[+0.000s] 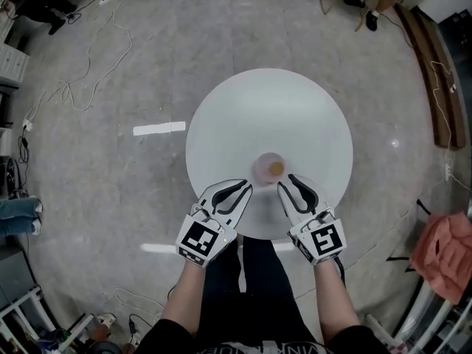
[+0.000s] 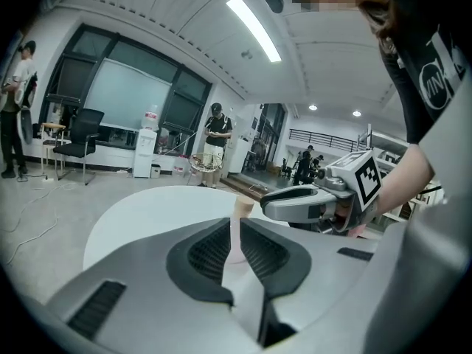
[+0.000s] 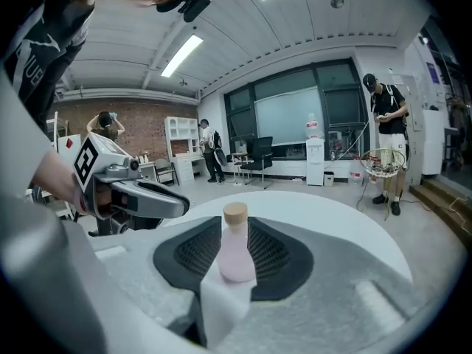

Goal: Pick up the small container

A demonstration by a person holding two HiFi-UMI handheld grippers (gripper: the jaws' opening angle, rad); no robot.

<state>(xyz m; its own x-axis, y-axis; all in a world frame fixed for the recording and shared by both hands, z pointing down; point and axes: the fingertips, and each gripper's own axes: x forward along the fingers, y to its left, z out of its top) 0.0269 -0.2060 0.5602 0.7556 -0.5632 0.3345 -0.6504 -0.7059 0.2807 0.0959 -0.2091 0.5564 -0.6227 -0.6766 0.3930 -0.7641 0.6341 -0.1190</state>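
A small pink bottle with a cork cap (image 1: 269, 168) stands upright on the round white table (image 1: 243, 102), near its front edge. My right gripper (image 1: 285, 181) is open just short of the bottle, slightly to its right. In the right gripper view the bottle (image 3: 237, 251) shows in the gap between the dark pads (image 3: 276, 253) without touching them. To the bottle's left, my left gripper (image 1: 247, 186) is shut with nothing in it. In the left gripper view only the cork top (image 2: 243, 208) shows past the closed tips, with the right gripper (image 2: 284, 201) beside it.
White cables trail over the grey floor (image 1: 81, 87) at the left. A wooden bench (image 1: 431, 72) and an orange cloth (image 1: 446, 253) lie at the right. A person (image 3: 387, 135) stands beside a wire basket beyond the table; other people and office chairs stand farther back.
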